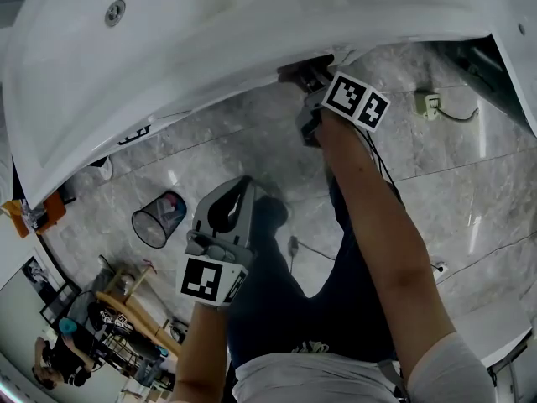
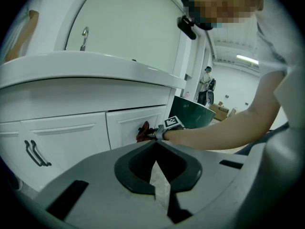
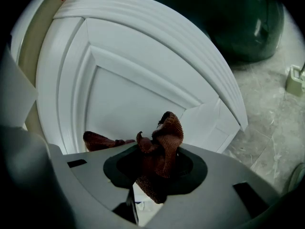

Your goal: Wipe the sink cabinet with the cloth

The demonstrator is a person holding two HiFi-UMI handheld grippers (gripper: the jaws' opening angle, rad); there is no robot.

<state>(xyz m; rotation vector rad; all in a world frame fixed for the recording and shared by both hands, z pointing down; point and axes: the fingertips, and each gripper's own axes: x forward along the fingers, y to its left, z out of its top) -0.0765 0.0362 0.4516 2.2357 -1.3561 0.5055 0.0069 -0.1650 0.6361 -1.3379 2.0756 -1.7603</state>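
Note:
A white sink cabinet (image 2: 71, 128) stands under the white basin (image 1: 210, 32). My right gripper (image 3: 158, 162) is shut on a bunched reddish-brown cloth (image 3: 163, 149), which is held against the panelled cabinet door (image 3: 128, 94). In the left gripper view the cloth (image 2: 143, 131) shows at the door's lower edge, with the right gripper (image 2: 157, 133) just behind it. The head view shows that gripper (image 1: 306, 74) reaching under the counter's rim. My left gripper (image 2: 156, 149) hangs back from the cabinet with its jaws together and nothing in them. It also shows low in the head view (image 1: 242, 187).
A black wire wastebasket (image 1: 159, 218) stands on the marble floor to the left. A socket block with a cable (image 1: 428, 103) lies to the right. A dark green tub (image 3: 238, 23) sits beside the cabinet. Two dark handles (image 2: 35, 152) mark the left door. A person (image 2: 206, 82) stands far off.

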